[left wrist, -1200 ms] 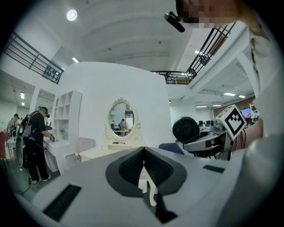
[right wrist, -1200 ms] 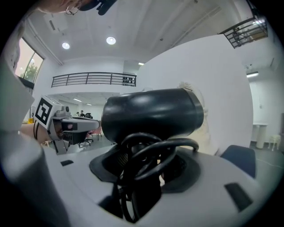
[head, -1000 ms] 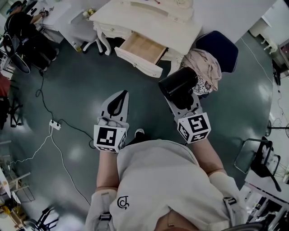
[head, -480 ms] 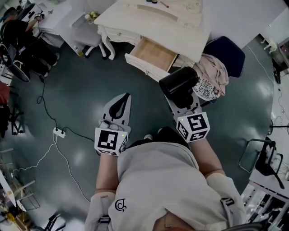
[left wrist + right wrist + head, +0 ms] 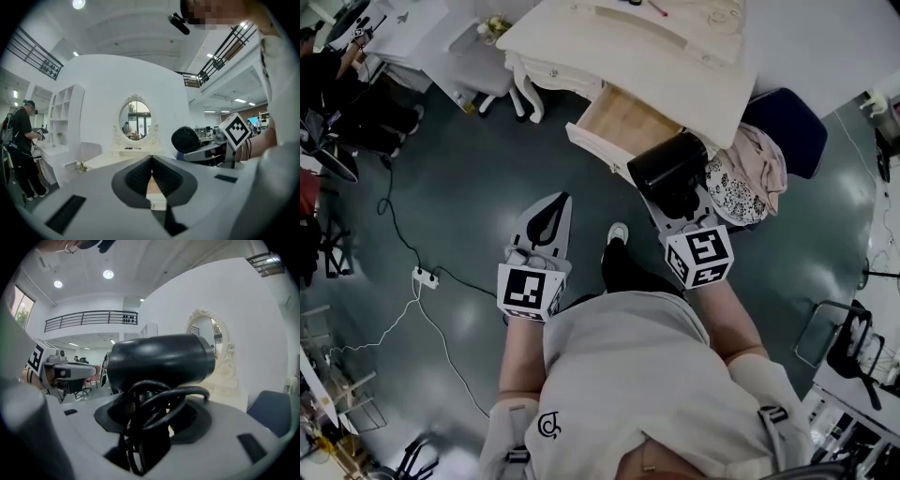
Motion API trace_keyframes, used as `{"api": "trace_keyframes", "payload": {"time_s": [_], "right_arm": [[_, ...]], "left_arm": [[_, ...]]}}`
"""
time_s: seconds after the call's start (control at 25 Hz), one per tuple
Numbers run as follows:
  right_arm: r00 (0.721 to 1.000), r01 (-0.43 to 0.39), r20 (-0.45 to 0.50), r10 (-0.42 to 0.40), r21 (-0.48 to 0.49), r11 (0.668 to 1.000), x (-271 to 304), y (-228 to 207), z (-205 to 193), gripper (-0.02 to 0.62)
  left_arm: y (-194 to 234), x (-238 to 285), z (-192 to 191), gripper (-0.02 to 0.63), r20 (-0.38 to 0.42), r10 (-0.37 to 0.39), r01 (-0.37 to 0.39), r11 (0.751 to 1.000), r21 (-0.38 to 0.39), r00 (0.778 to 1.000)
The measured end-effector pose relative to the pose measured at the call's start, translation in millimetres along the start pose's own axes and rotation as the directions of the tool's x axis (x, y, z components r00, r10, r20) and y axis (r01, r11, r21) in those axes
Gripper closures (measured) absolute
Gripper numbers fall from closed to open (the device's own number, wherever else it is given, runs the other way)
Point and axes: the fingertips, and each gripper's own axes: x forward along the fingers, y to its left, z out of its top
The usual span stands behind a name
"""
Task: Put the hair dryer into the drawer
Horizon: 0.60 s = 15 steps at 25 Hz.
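Observation:
My right gripper (image 5: 675,201) is shut on the handle of a black hair dryer (image 5: 665,167), whose barrel lies across the jaws. In the right gripper view the hair dryer (image 5: 161,359) fills the middle, and its cord (image 5: 161,401) loops over the right gripper (image 5: 156,417). The open wooden drawer (image 5: 622,124) of the white dressing table (image 5: 581,42) lies just ahead of the dryer. My left gripper (image 5: 563,199) is shut and holds nothing, to the left of the drawer over the floor. In its own view the left gripper (image 5: 151,160) points at the table's oval mirror (image 5: 135,119).
A chair draped with clothes (image 5: 748,167) and a blue chair (image 5: 790,120) stand right of the drawer. A white stool (image 5: 480,67) sits left of the table. A power strip (image 5: 423,277) with cables lies on the floor at left. A person (image 5: 342,80) stands at far left.
Both grippers have moved toward the dressing table. The open drawer now lies much closer, with the dryer's barrel at its front right corner. Both grips are unchanged.

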Motion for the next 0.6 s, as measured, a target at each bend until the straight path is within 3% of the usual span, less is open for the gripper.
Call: {"api": "trace_keyframes", "payload": {"time_s": [0.28,0.6], "right_arm": [[1.0,-0.002,-0.002,0.002,0.0,1.0,77.2,-57.5,23.2,0.36],[1.0,0.025,0.004,-0.025,0.008,1.0,141.1,-119.5,36.4,0.359]], "left_arm": [[51.5,90.3,21.6,0.592,0.016,-0.008,0.008,1.0,-0.005,1.0],[83.0,192.9,38.1,0.594,0.026,-0.081,0.08,0.996,0.033,0.996]]}}
